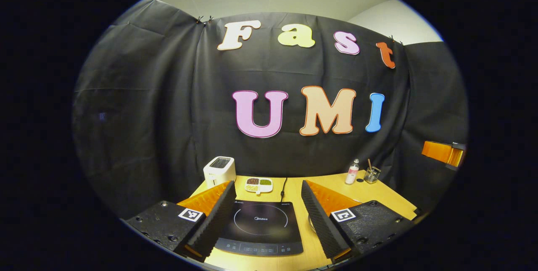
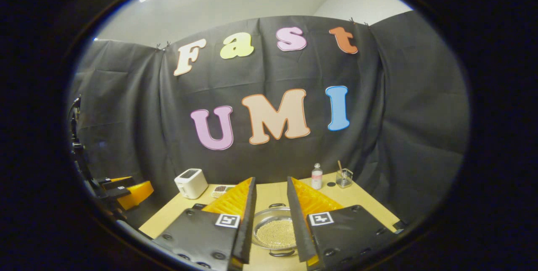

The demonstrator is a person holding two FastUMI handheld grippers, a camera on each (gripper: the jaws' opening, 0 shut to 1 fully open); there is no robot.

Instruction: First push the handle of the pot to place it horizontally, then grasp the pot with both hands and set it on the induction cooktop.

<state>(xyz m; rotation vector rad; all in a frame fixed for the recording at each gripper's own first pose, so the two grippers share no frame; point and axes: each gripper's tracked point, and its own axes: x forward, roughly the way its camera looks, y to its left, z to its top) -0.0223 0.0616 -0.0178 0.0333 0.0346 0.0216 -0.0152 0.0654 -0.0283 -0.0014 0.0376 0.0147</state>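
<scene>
At lower centre of the right gripper view the pot (image 2: 275, 231) sits untouched on the table (image 2: 361, 197) between the right gripper (image 2: 270, 195)'s parted jaws, while the left gripper (image 1: 267, 197), also agape, frames the bare induction cooktop (image 1: 260, 229), so every step looks pending.

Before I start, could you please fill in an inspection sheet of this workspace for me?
Surface: wooden table, bare at its right.
Job's things: induction cooktop flat on it; pot nearer the right, handles front and back.
Clutter: toaster, divided snack dish, bottle, glass with sticks along the back.
Grippers: left hand-held gripper open over cooktop; right hand-held gripper open over pot.
Cables: cooktop cord running back.
Surroundings: black cloth wall.
</scene>
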